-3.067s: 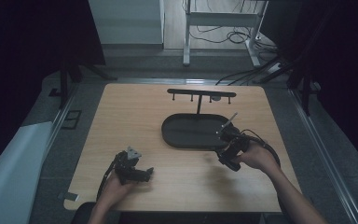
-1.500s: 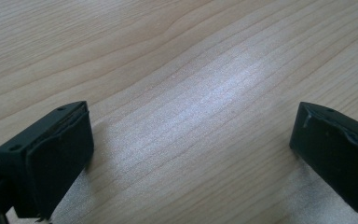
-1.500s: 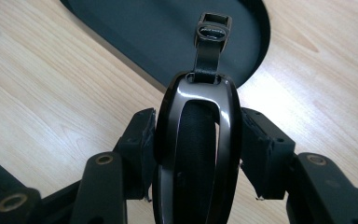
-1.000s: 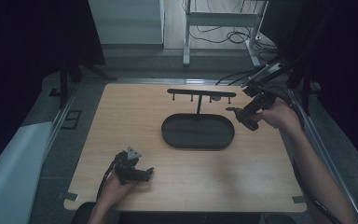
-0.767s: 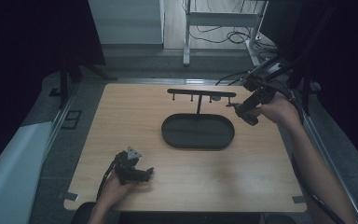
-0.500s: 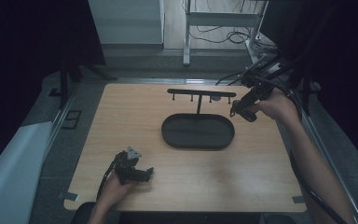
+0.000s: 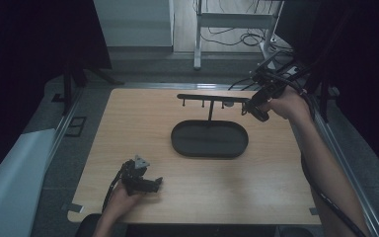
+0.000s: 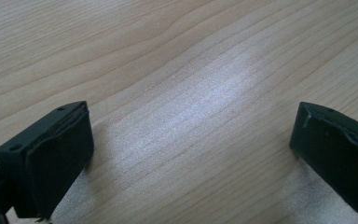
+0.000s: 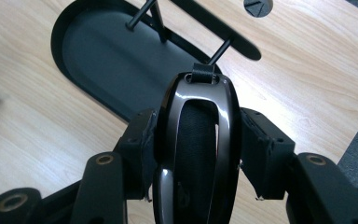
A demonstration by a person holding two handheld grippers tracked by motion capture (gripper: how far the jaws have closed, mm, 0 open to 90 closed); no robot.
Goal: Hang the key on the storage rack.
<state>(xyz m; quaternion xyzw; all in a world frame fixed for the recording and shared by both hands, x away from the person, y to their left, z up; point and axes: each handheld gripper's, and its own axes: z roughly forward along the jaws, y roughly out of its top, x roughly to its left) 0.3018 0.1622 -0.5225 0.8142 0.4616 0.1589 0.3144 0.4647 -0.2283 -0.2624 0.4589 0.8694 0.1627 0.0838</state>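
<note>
**Glossy black piece clamped at the right end of the hanger stand**

In the right gripper view a glossy black, loop-shaped piece (image 9: 196,140) with a dark padded inside and a small strap tab at its top sits upright between the two pads, which press on its sides; what sort of object it is cannot be told for sure. The right gripper (image 7: 254,105) is thus clenched on it. In the high view that gripper is held in the air just beside the right end of the stand's crossbar (image 7: 212,98), and the piece itself is too small and dark there to make out.

The crossbar is a black horizontal bar with short pegs hanging under it, carried on a thin post that rises from the oval black tray (image 7: 209,139). In the right gripper view the tray lies below and beyond the held piece, with the post and bar slanting across the top.

The tray rests near the middle of the wooden table (image 7: 128,123). Well apart from the tray, toward the near left corner, the left gripper (image 7: 145,182) rests low on the tabletop in a hand; its pads stand wide apart, released, over bare wood.
</note>
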